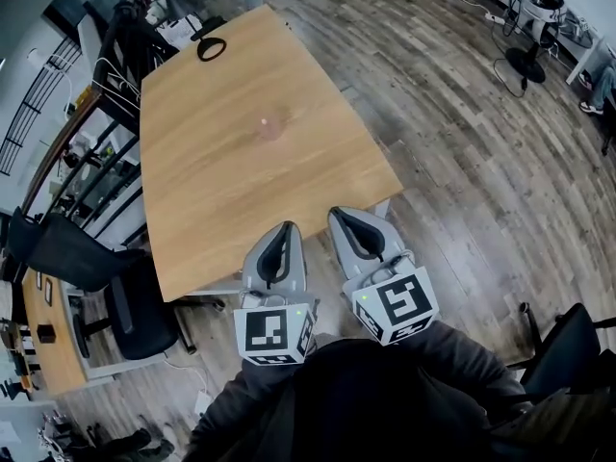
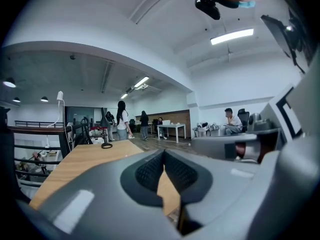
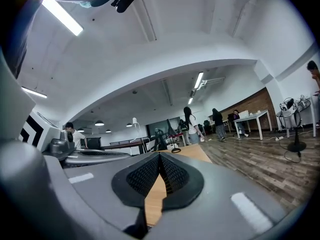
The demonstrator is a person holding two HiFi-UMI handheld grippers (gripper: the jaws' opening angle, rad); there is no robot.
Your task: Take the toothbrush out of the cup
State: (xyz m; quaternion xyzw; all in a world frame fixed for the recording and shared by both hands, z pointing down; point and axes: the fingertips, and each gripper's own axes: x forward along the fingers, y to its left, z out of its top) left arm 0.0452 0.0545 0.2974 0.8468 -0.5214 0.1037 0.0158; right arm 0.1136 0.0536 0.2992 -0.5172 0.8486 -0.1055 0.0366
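Note:
No cup or toothbrush shows in any view. A long wooden table (image 1: 241,162) stretches away from me, bare except for a black ring-shaped object (image 1: 211,48) at its far end, also seen small as the black ring (image 2: 106,145) and the black ring (image 3: 175,150). My left gripper (image 1: 285,227) and right gripper (image 1: 339,215) hover side by side at the table's near edge, pointing along it. In the left gripper view the left gripper (image 2: 164,153) has its pads together with nothing between them. The right gripper (image 3: 159,155) is likewise shut and empty.
A black office chair (image 1: 135,306) stands left of the table's near corner, with another chair (image 1: 568,345) at the lower right. A metal railing (image 1: 96,162) runs along the table's left side. A floor fan (image 1: 527,61) and people at a white desk (image 2: 170,129) are far off.

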